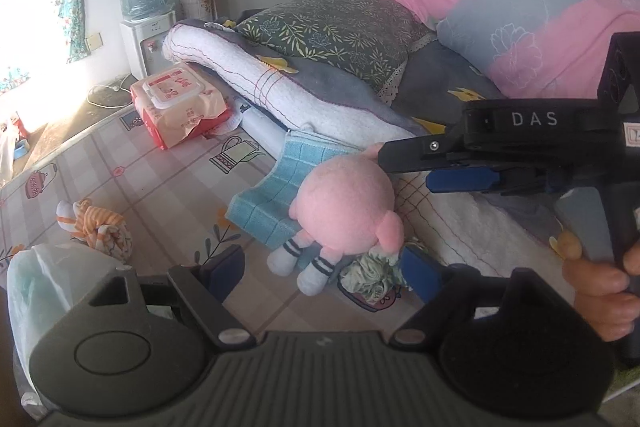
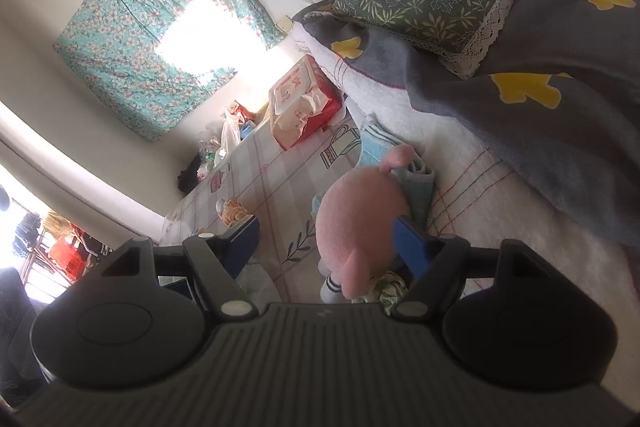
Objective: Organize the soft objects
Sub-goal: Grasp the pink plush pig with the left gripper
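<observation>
A pink plush doll point(image 1: 347, 205) with white striped socks lies on the patterned mat, against a blue checked towel point(image 1: 276, 193) at the bed's edge. A green crumpled cloth point(image 1: 370, 273) sits by its feet. An orange striped soft toy point(image 1: 100, 229) lies at the left. My left gripper point(image 1: 320, 267) is open, its jaws either side of the doll's legs. My right gripper point(image 1: 404, 167) is seen from the side above the doll's head, fingers apart. In the right wrist view the right gripper point(image 2: 326, 243) is open around the doll point(image 2: 360, 215), one pad point(image 2: 410, 249) touching it.
A wet wipes pack point(image 1: 180, 103) lies on the mat point(image 1: 160, 187) near a water dispenser point(image 1: 146, 43). A white plastic bag point(image 1: 48, 279) is at the lower left. The bed holds a green leaf pillow point(image 1: 340, 31), grey blanket and pink quilt point(image 1: 520, 19).
</observation>
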